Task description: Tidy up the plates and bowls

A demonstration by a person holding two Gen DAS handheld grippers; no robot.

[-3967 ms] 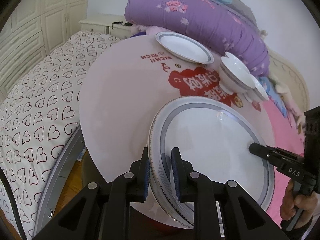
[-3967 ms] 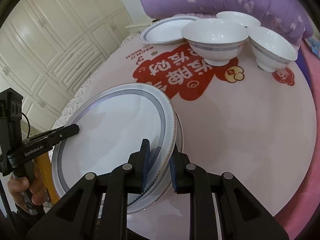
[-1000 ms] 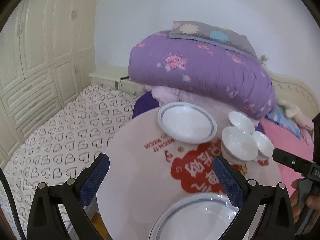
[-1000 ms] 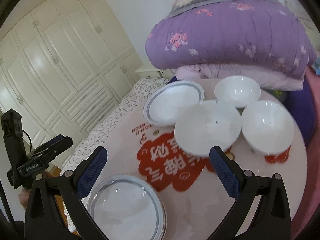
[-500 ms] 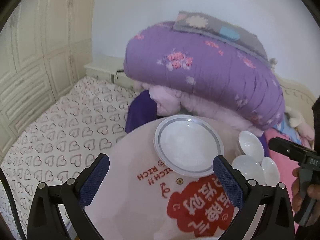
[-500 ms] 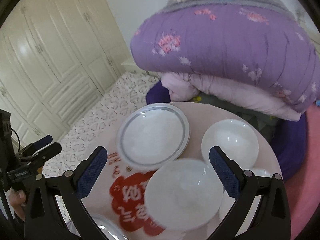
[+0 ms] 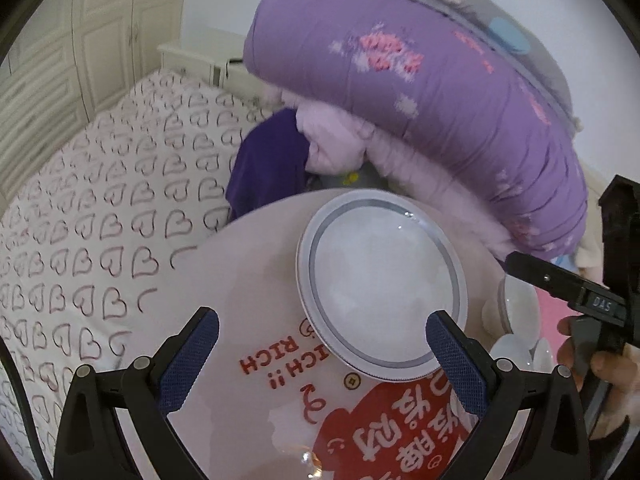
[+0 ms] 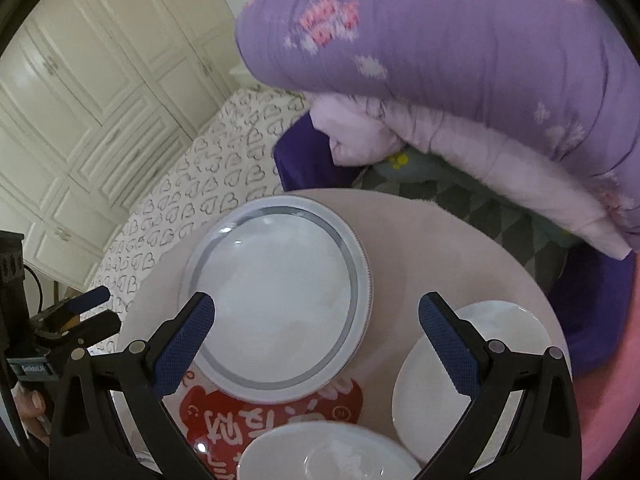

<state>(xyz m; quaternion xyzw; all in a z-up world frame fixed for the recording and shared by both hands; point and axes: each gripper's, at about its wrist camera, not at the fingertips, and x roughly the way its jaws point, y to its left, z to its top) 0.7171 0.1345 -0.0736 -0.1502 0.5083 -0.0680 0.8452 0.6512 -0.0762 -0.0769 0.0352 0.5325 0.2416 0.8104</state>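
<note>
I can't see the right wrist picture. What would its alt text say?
Open right tool with blue-padded fingers above a round pink table, over a grey-rimmed white plate. Two white bowls sit nearer on the right; a folded purple quilt lies behind, and the left tool shows at the left edge.

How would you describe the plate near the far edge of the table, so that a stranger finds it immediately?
Find the round pale pink table with red printing, standing before the folded purple floral quilt. At its far edge, nearest the quilt, lies a flat white plate with a grey ring. Its neighbours are plain white bowls, deeper and without the wide flat rim.
</note>
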